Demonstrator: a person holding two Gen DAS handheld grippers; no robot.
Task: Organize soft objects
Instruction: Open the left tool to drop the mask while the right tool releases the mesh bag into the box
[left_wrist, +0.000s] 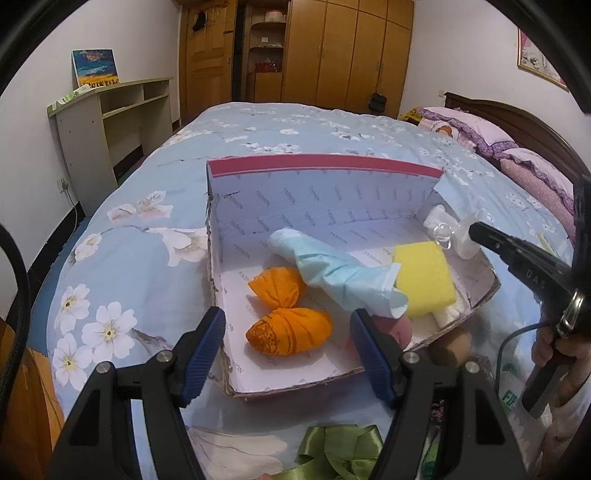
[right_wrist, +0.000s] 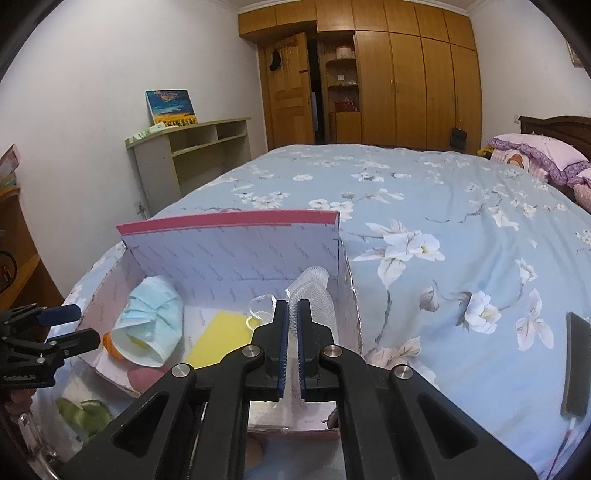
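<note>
An open cardboard box with a pink rim lies on the flowered bed. Inside are two orange cloth pouches, a light blue face mask, a yellow sponge and a pink soft thing. My left gripper hangs open over the box's near edge, nothing between its fingers. My right gripper is shut on a clear ribbed plastic piece over the box's right end.
A green ribbon bow and a brown round object lie on the bed in front of the box. A black flat item lies at the right. Pillows, a shelf unit and wardrobes stand farther off.
</note>
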